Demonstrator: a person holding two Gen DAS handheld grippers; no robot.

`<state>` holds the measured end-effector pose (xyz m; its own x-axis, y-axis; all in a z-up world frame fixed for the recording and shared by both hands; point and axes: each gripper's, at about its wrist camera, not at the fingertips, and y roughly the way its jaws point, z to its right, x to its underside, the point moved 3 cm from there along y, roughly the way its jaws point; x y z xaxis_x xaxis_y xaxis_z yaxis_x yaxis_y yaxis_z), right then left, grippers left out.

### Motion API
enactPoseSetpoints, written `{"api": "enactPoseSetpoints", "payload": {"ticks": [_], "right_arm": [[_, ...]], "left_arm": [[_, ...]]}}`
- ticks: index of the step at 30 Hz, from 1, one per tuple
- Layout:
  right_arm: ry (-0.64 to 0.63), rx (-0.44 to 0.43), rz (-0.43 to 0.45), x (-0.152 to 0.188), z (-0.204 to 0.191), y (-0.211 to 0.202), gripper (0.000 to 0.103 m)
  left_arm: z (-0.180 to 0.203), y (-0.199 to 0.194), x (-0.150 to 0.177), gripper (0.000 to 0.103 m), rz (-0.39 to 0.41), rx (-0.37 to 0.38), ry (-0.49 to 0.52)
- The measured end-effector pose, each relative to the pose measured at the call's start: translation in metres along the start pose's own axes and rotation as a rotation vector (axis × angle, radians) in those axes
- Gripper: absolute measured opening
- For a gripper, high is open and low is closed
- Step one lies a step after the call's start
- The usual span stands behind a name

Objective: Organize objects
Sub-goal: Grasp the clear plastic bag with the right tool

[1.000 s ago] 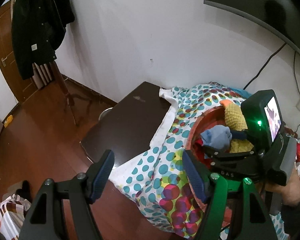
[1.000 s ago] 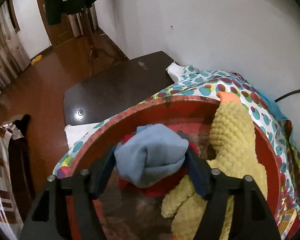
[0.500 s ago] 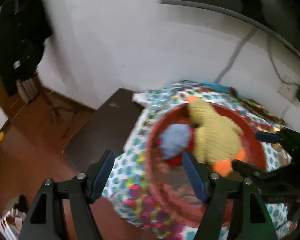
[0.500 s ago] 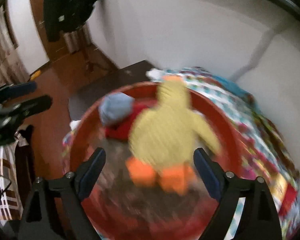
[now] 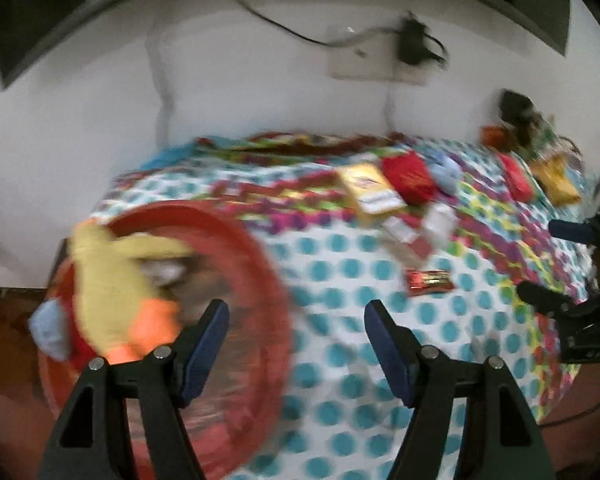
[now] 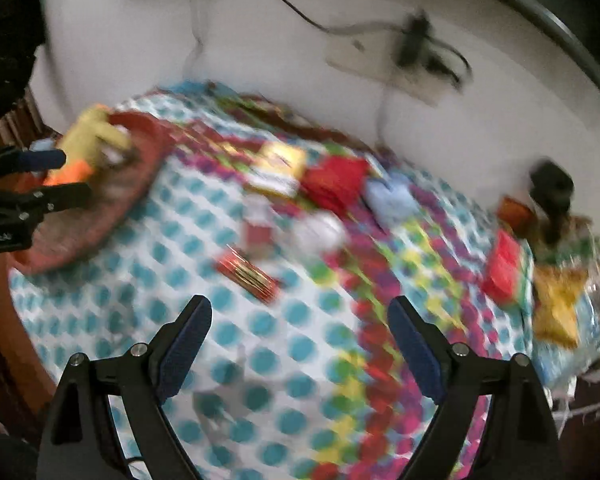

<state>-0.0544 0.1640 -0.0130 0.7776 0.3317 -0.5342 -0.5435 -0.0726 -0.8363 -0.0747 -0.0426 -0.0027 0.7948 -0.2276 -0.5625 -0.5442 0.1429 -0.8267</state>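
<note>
- red basin (image 5: 268, 264) sits at the left end of the table, on the dotted cloth (image 5: 340, 320); both views are motion-blurred.
- inside the basin: yellow plush duck (image 5: 104, 280) with orange feet, lying against the far-left rim; a pale blue cloth item (image 5: 50, 330) at the basin's left edge, with something red beside it.
- on the cloth right of the basin, well apart from it: a small red-and-gold packet (image 5: 428, 282), a yellow box (image 5: 370, 194), a red crumpled item (image 5: 410, 178) just beside the box, a second pale blue piece (image 6: 392, 198) past that.
- far right end of the table: a red pack (image 6: 504, 268) and a yellow bag (image 6: 556, 308), near each other; details too blurred to read.
- left gripper (image 5: 296, 346): jaws spread, nothing between them; it hangs over the basin's right rim and the cloth.
- right gripper (image 6: 300, 342): jaws spread wide, empty, above bare cloth, with the red-and-gold packet just beyond.
- white wall (image 5: 240, 100) behind the table, with a socket plate and dark cable.
</note>
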Motion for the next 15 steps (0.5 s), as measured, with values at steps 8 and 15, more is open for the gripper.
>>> {"api": "enactPoseSetpoints", "payload": {"ticks": [8,15], "right_arm": [[0.073,-0.087,-0.004,0.005,0.029,0.045,0.079],[0.097,-0.077,-0.016,-0.026,0.031,0.094,0.078]], "left_arm": [[0.028,0.047,-0.008,0.072,-0.086,0.015,-0.051],[0.022,0.064,-0.017,0.072,-0.098,-0.012,-0.065]]}}
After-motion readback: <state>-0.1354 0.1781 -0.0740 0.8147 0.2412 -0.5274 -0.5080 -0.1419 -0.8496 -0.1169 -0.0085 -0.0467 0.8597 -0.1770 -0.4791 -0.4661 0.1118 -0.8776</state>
